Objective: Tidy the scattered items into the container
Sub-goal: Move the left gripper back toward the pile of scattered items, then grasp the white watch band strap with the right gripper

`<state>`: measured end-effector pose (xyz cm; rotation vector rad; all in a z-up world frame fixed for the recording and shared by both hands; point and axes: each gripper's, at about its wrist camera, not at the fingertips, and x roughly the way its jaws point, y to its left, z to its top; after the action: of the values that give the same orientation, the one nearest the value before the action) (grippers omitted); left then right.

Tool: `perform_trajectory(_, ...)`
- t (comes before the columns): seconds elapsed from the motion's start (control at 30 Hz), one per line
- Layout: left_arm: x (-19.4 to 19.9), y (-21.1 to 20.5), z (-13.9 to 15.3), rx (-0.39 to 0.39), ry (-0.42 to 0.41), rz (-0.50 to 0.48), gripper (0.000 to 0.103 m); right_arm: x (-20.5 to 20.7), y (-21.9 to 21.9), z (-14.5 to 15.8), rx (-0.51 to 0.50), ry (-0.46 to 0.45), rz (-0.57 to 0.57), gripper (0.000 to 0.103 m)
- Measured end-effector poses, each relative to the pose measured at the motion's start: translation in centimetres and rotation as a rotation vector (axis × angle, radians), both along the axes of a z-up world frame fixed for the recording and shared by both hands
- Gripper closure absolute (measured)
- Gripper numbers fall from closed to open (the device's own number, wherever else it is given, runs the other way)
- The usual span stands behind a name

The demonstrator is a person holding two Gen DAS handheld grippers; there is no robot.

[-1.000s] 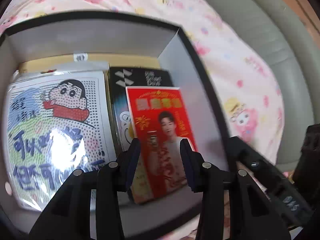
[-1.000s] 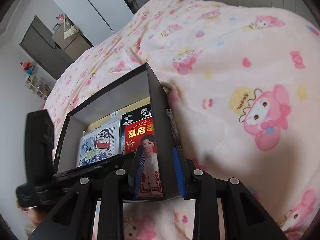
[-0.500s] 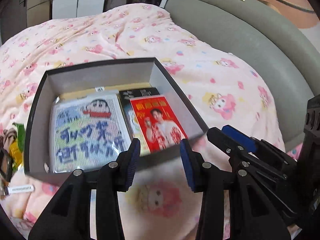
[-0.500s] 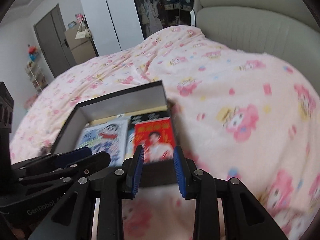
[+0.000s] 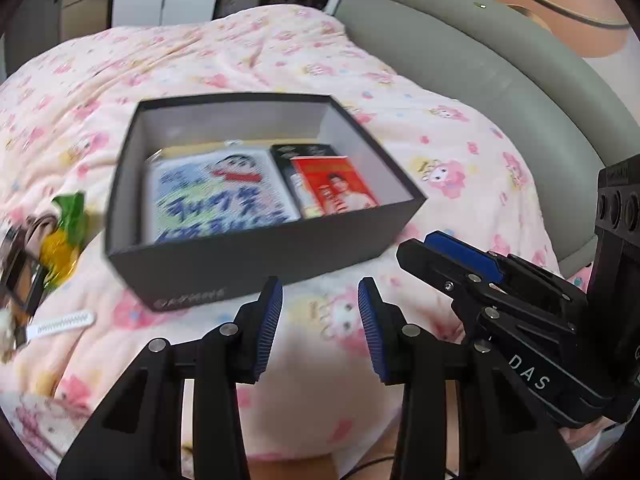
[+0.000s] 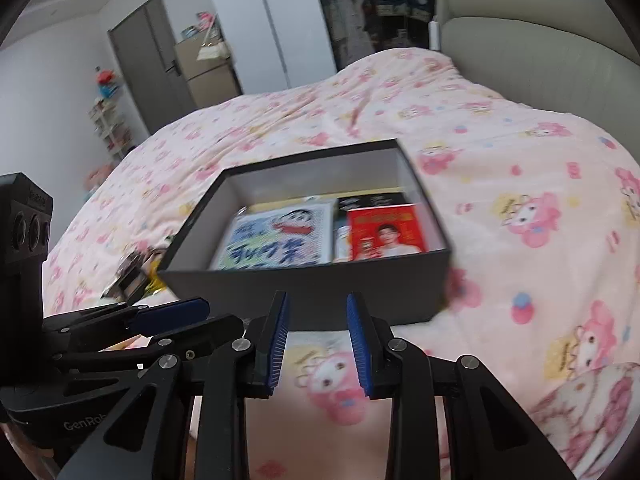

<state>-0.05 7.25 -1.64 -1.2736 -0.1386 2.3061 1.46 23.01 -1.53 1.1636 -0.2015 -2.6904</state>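
Note:
A dark open box [image 5: 240, 264] [image 6: 320, 292] stands on the pink patterned blanket [image 5: 440, 152]. Inside lie a cartoon bead sheet [image 5: 220, 200] [image 6: 280, 240], a black pack [image 5: 304, 150] and, on top, a red card [image 5: 336, 190] [image 6: 384, 232] with a printed portrait. My left gripper [image 5: 318, 292] hovers just before the box's front wall, its jaws closing with nothing between them. My right gripper [image 6: 316, 300] hovers beside it to the right, open and empty. Left of the box lie a green-yellow wrapper [image 5: 66, 224], a dark framed item [image 5: 20, 276] [image 6: 130, 276] and a white toothed strip [image 5: 60, 322].
A grey padded headboard [image 5: 480, 64] [image 6: 540, 52] curves along the right of the bed. Beyond the bed stand a white wardrobe [image 6: 248, 20], a grey door [image 6: 148, 60] and a low cabinet [image 6: 208, 68]. Open blanket spreads right of the box.
Both grippers have drawn back and up from the box; a second ago the box filled the left wrist view. The red card now lies in the box, away from the jaws.

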Motion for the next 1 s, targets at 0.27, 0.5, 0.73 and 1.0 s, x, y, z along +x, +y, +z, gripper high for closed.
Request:
perform_trajectory(0.27, 0.9, -8.1, 0.2, 0.025, 0.001, 0.147, 0.064, -1.2, -7.1, -0.3, -0.062, -0.059, 0.173, 0.076)
perform_trajectory(0.5, -2.1, -17.7, -1.6, 0.099, -0.112, 0.429, 0.062, -4.1, -14.2, -2.1, -0.121, -0.162, 0.272, 0.076)
perform_trajectory(0.73, -6.1, -25.5, -5.6, 0.16, -0.272, 0.667, 0.062, -7.0, -21.0, -5.5, -0.144, -0.292, 0.384, 0.076)
perform_trajectory(1.0, -6.5, -27.7, -9.1, 0.253, -0.429, 0.739, 0.062, -8.8, -25.7, -11.1, -0.064, -0.449, 0.417, 0.076)
